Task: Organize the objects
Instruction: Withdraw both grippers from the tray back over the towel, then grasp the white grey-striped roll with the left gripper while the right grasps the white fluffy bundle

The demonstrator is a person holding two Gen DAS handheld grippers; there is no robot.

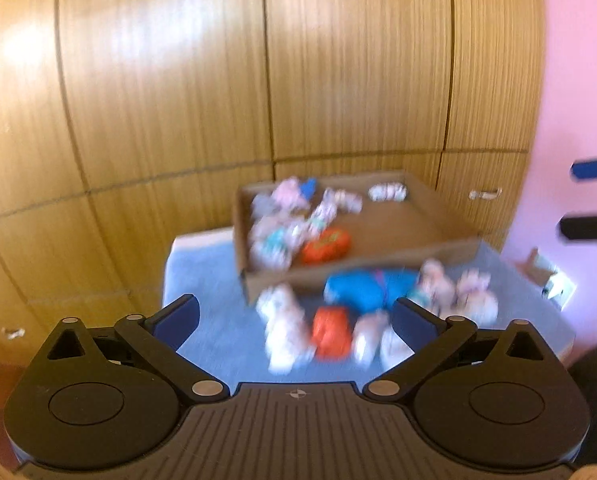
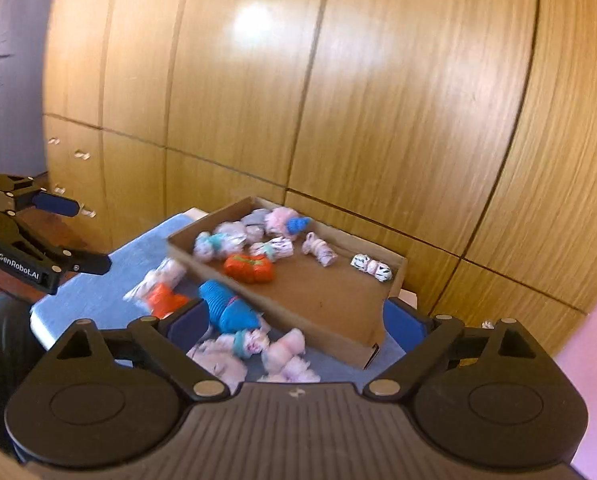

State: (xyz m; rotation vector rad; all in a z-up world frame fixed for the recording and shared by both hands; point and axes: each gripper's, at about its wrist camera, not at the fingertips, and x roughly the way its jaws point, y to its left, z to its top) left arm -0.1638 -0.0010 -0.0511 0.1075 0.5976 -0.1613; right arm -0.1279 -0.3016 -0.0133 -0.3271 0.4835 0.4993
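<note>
My left gripper (image 1: 294, 320) has its blue-padded jaws spread wide with nothing between them, held in the air above the near edge of a low table (image 1: 202, 280) with a blue-grey top. My right gripper (image 2: 294, 320) is likewise wide apart and empty, hovering over the same table from the other side.

The things to organize are small rolled sock bundles. A loose group lies on the table just beyond my left jaws: pale pink and white rolls (image 1: 282, 328), an orange roll (image 1: 332, 332) and a larger blue roll (image 1: 366, 288). None touches a pad. Behind them sits a shallow cardboard box (image 1: 438, 224) already holding several bundles, including an orange one (image 1: 326, 246) and a black-and-white striped one (image 1: 386, 192).

The left view is blurred, so patterns are hard to read. The right view is sharper: it shows the box (image 2: 338, 300) interior half bare and the left gripper (image 2: 78, 236) at the left edge, clear of the table. The left view catches only the right gripper's finger tips (image 1: 594, 168) against a pink wall.

Wood-grain cupboard doors (image 2: 378, 100) fill the background. Nothing stands between my jaws and the loose bundles.
</note>
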